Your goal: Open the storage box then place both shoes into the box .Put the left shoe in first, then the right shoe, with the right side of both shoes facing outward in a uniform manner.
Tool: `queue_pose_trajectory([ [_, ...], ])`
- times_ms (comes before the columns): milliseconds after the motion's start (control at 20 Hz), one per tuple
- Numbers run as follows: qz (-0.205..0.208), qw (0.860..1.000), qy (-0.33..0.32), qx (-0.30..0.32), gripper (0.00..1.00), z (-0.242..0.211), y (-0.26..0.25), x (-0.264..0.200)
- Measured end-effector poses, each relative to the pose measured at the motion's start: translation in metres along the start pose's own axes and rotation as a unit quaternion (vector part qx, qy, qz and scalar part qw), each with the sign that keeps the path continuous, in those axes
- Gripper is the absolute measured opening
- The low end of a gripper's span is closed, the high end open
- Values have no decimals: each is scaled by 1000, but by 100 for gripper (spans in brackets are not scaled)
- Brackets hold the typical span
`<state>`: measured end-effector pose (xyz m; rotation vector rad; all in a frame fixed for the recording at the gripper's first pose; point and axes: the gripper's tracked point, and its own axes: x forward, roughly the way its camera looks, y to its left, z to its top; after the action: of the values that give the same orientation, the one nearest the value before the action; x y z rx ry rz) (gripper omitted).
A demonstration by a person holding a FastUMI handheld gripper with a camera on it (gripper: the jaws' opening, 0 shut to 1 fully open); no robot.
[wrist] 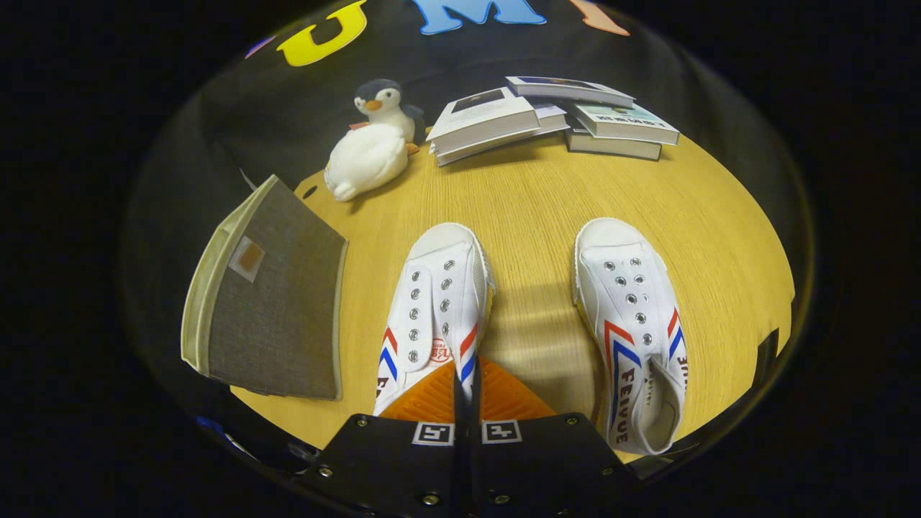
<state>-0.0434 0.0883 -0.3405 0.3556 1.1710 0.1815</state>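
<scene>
The gripper (466, 388) has its two fingers (432, 399) pressed close together, and they pinch the side wall of the left shoe (435, 302) near its heel. That white shoe with red and blue stripes lies flat on the wooden table (532, 194), and its toe points away from the fingers. The right shoe (633, 324) lies on the table to the right of the left shoe, with a bare gap between them, and its toe points the same way. The storage box (277, 302) stands to the left of the left shoe, at the table's edge, and its grey lid is shut. Beyond the left shoe sit a toy penguin (370, 144) and some books (554, 119).
</scene>
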Motion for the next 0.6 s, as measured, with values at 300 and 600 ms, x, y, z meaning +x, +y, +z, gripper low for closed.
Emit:
queue_pose_trajectory([
  [300, 31, 999, -32, -8, 0, 47, 49, -39],
  [600, 69, 996, -58, -13, 0, 86, 110, -66],
])
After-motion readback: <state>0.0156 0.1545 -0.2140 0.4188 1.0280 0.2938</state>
